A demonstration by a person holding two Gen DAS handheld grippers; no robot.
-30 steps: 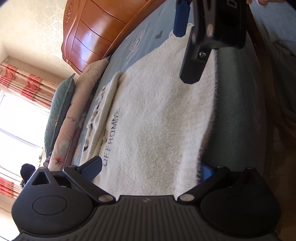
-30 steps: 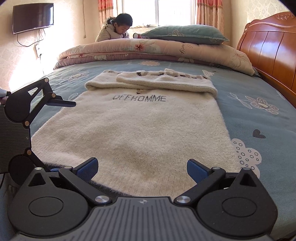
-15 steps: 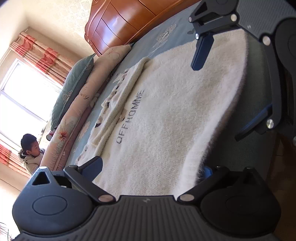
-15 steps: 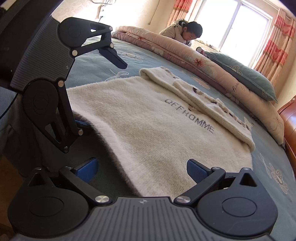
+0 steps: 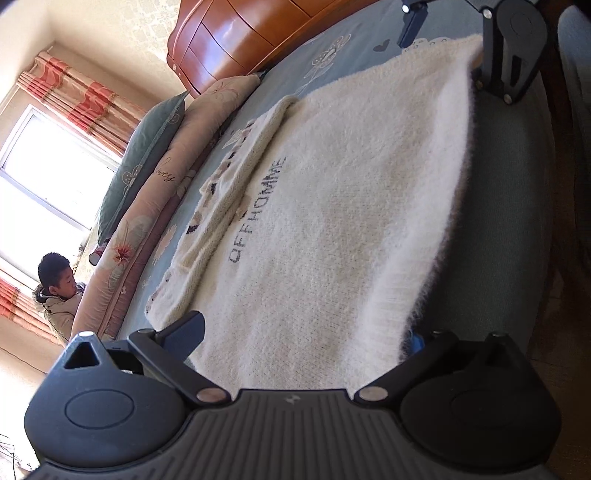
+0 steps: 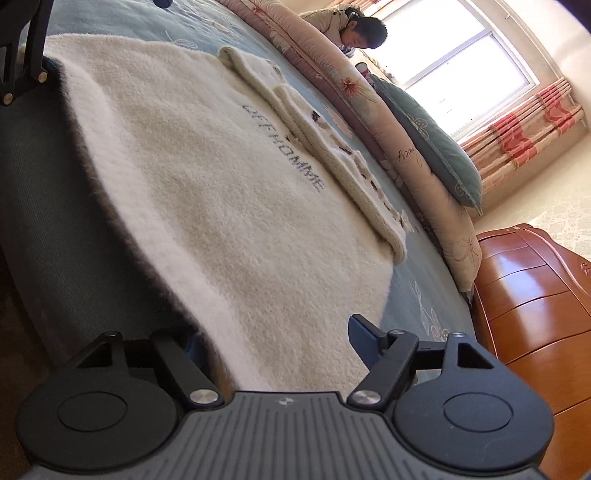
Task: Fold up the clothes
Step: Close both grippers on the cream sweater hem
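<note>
A cream knitted sweater (image 5: 332,221) with dark "OFFHOMME" lettering lies flat on the blue bed sheet (image 5: 295,74), its sleeves folded across the far end. My left gripper (image 5: 303,336) stands open over one near hem corner, with one finger on top of the knit and the other under the overhanging edge. At the other hem corner of the sweater (image 6: 221,203), my right gripper (image 6: 277,336) has its jaws closing. The hem sits between them and the pads are not pressing on it. Its blue finger (image 5: 410,26) shows in the left wrist view.
The sweater's hem hangs at the bed's grey-green side (image 5: 509,221), with wooden floor below. A rolled floral quilt (image 6: 424,177), a green pillow (image 6: 436,147) and a wooden headboard (image 6: 535,314) line the far sides. A person (image 6: 354,29) sits beyond the bed by the window.
The right gripper has rolled over and come down to the hem corner at the bed's edge, and its jaws have narrowed. The left gripper has rolled a little, staying at its corner.
</note>
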